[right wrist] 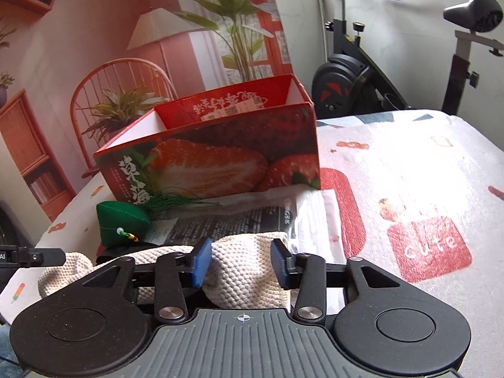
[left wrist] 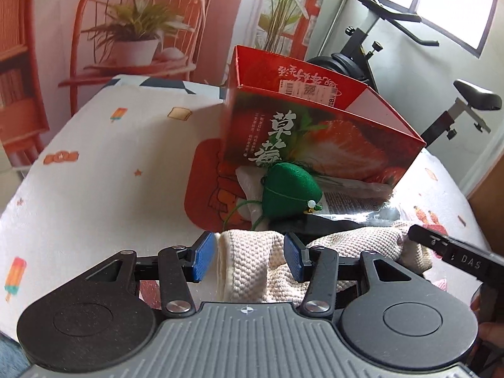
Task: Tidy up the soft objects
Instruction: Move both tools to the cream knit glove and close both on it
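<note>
A cream knitted cloth [left wrist: 252, 261] lies on the bed in front of a red strawberry box [left wrist: 315, 132]. My left gripper [left wrist: 249, 260] is open, its blue pads [left wrist: 203, 260] on either side of one end of the cloth. My right gripper [right wrist: 241, 264] is open too, its pads [right wrist: 200, 263] on either side of the other end of the cloth [right wrist: 242, 267]. A green stuffed pouch [left wrist: 289, 190] with a cord and bead lies between the cloth and the box; it shows at the left in the right wrist view [right wrist: 121, 222]. The box [right wrist: 220, 154] is open at the top.
Plastic-wrapped packets and printed paper [right wrist: 239, 223] lie under the box front. The bed has a white patterned blanket [left wrist: 110, 163]. An exercise bike [right wrist: 356, 72] stands behind the bed, right of the box. A printed backdrop [left wrist: 126, 31] hangs behind.
</note>
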A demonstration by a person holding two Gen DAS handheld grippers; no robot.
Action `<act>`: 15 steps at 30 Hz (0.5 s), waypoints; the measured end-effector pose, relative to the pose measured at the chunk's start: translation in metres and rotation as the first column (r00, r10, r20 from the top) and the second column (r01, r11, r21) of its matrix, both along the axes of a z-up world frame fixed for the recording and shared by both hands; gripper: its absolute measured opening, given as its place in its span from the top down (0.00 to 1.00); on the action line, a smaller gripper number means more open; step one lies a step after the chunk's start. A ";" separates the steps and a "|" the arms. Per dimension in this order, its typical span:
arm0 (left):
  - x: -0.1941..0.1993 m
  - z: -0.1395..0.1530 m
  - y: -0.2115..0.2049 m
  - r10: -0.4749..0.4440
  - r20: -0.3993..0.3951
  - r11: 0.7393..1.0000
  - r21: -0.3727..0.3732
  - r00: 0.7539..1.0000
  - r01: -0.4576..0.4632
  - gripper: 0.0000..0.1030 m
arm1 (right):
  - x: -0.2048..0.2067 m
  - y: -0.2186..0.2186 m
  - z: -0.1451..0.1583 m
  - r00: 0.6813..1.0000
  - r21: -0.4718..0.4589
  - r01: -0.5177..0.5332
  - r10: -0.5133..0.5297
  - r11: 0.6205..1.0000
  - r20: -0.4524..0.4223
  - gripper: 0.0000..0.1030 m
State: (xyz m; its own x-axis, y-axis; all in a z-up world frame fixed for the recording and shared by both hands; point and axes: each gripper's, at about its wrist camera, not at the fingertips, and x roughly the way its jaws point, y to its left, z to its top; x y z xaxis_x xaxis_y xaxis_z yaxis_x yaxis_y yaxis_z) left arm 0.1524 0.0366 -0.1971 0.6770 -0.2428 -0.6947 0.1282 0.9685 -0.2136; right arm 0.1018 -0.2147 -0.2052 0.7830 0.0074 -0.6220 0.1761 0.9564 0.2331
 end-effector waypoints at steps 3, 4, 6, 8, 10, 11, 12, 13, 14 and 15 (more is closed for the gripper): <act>-0.003 -0.002 0.000 -0.012 -0.012 1.000 -0.018 1.000 0.012 0.50 | -0.002 -0.002 -0.003 1.000 0.015 0.003 -0.003 1.000 0.005 0.61; -0.005 -0.003 -0.001 -0.014 -0.015 1.000 -0.019 1.000 0.014 0.50 | -0.002 -0.002 -0.003 1.000 0.017 0.002 -0.002 1.000 0.008 0.61; -0.007 -0.007 -0.002 -0.021 -0.026 0.999 -0.026 0.999 0.020 0.50 | -0.001 -0.001 -0.002 1.000 0.025 0.000 -0.001 1.000 0.015 0.61; -0.008 -0.010 -0.003 -0.024 -0.037 0.999 -0.033 0.999 0.022 0.50 | -0.001 0.000 -0.002 1.000 0.031 -0.009 0.008 0.999 0.022 0.61; -0.007 -0.013 -0.004 -0.023 -0.046 0.999 -0.033 0.999 0.021 0.50 | 0.000 0.003 -0.001 0.999 0.032 -0.022 0.022 0.999 0.025 0.61; -0.007 -0.014 -0.004 -0.020 -0.048 0.999 -0.032 0.999 0.018 0.50 | 0.000 0.005 -0.001 0.999 0.031 -0.031 0.030 0.999 0.027 0.61; -0.007 -0.015 -0.005 -0.019 -0.049 0.999 -0.033 0.999 0.018 0.50 | 0.001 0.007 -0.001 0.999 0.031 -0.040 0.039 0.999 0.026 0.61; -0.007 -0.015 -0.005 -0.020 -0.047 0.999 -0.036 0.999 0.018 0.50 | 0.001 0.008 -0.002 0.999 0.028 -0.045 0.044 0.999 0.023 0.61; -0.008 -0.016 -0.005 -0.020 -0.046 0.999 -0.037 0.999 0.019 0.50 | 0.002 0.009 -0.003 0.999 0.026 -0.046 0.045 0.999 0.018 0.61; -0.008 -0.017 -0.005 -0.020 -0.047 0.999 -0.038 0.999 0.018 0.50 | 0.003 0.008 -0.005 0.999 0.030 -0.044 0.043 0.999 0.015 0.61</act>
